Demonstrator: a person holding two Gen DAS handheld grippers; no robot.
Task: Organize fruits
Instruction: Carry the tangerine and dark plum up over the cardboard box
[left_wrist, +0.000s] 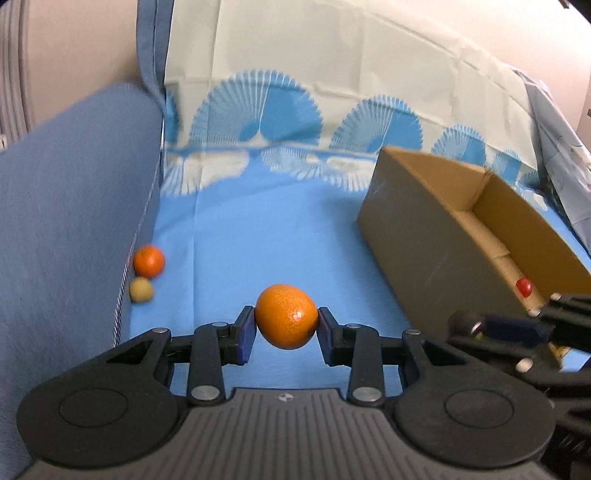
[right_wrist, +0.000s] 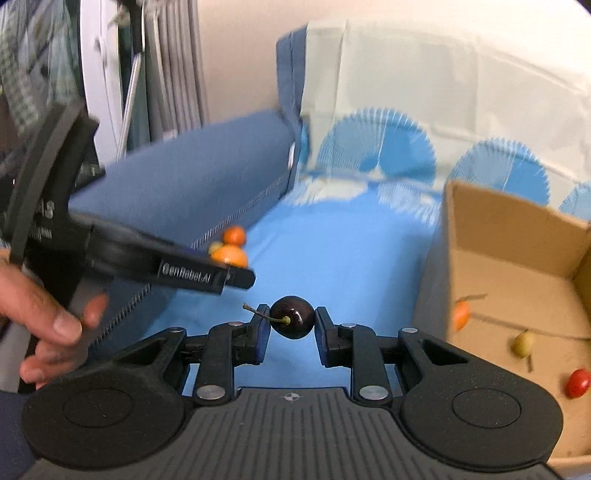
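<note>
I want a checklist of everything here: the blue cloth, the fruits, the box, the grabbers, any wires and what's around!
Surface: blue cloth with fan pattern.
Job's things: orange in left gripper; cherry in right gripper; small orange and tan fruit lie by the cushion; box holds a red fruit, a yellow fruit and an orange fruit.
Clutter: nothing seen.
Grippers: both shut on fruit.
Cables: nothing seen.
Surroundings: a hand; wall behind.
</note>
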